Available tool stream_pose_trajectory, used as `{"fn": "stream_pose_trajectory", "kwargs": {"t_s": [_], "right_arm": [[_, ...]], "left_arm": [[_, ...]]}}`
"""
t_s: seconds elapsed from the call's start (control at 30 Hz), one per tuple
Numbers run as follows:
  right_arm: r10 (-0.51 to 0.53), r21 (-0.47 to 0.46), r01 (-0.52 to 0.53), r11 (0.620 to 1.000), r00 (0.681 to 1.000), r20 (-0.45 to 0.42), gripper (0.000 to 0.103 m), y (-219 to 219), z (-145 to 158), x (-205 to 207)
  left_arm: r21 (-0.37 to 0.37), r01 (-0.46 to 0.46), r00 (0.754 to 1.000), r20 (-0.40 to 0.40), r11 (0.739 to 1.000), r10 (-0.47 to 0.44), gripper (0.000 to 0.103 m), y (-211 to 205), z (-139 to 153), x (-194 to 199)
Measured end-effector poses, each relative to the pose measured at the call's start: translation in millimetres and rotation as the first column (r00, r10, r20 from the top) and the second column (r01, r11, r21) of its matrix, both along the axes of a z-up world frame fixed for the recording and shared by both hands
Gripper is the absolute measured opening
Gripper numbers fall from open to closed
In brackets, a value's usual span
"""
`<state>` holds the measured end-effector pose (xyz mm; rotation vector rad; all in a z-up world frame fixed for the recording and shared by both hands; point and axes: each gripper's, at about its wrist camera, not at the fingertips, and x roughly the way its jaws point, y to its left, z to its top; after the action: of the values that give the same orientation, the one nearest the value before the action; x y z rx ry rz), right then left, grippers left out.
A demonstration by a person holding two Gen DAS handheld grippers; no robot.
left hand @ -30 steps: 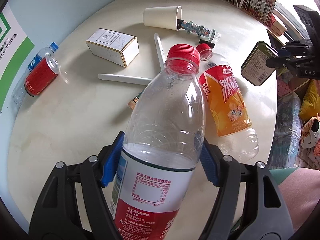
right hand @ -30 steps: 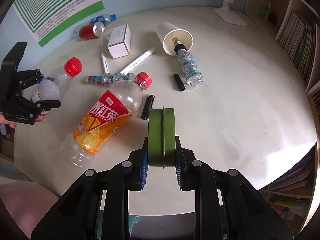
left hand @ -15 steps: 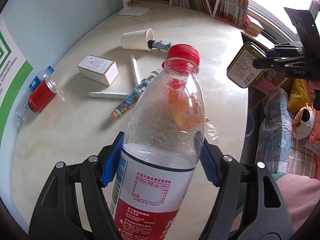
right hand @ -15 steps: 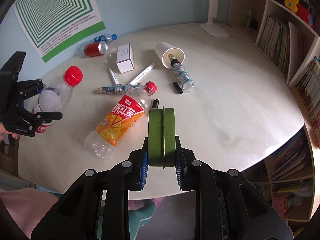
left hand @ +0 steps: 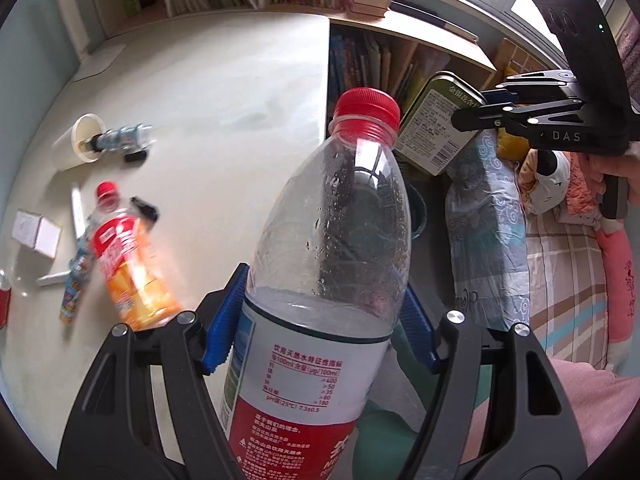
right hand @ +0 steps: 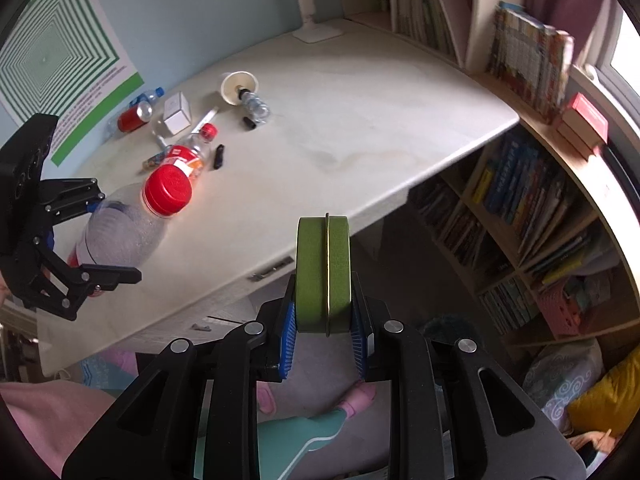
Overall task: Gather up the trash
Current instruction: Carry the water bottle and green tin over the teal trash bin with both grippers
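Note:
My left gripper (left hand: 320,320) is shut on a clear water bottle (left hand: 336,240) with a red cap and red label, held upright off the desk's edge. It also shows in the right wrist view (right hand: 120,232). My right gripper (right hand: 324,328) is shut on a flat green tin (right hand: 323,272), held on edge beyond the desk; the tin also shows in the left wrist view (left hand: 436,124). An orange drink bottle (left hand: 128,264), a paper cup (left hand: 78,142) with a small bottle in its mouth, a white box (left hand: 36,234) and pens lie on the desk.
The cream desk (right hand: 360,120) has a lamp base (right hand: 316,32) at the back. A red can (right hand: 130,118) and a small bottle lie by the wall poster. Bookshelves (right hand: 532,200) stand to the right. A dark bin rim (left hand: 416,216) shows behind the water bottle, below the desk.
Both grippers have lifted and swung away from the desk toward its right edge, carrying the water bottle and the tin. The desk items now lie farther off to the left.

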<state>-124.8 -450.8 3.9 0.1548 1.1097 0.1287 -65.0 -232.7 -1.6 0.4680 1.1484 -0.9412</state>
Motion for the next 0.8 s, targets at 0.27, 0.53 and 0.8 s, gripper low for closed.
{"fn": "stream_pose_trajectory", "kwargs": {"t_s": [0.27,0.53,0.8], "right_arm": [[-0.125,0.068,0.130,0.989,0.989,-0.075,0.024,-145.5,-77.8,-48.7],[-0.265,0.099,0.285,0.953,0.949,-0.173,0.024,-255.7,-225.3,-87.7],[-0.307,0.157,0.359,0.920,0.910,-0.278,0.024,-298.4,-422.5,-105.3]], "left_arm": [[0.053,0.100,0.985,-0.145,0.994,-0.091,0.068,-169.8,-60.0,-15.1],[0.175,0.226,0.930,-0.330,0.958,-0.159,0.068,-308.4,-204.2,-28.8],[0.268,0.279,0.899,-0.410,0.922,-0.153,0.068,-389.0,-392.7,-33.1]]}}
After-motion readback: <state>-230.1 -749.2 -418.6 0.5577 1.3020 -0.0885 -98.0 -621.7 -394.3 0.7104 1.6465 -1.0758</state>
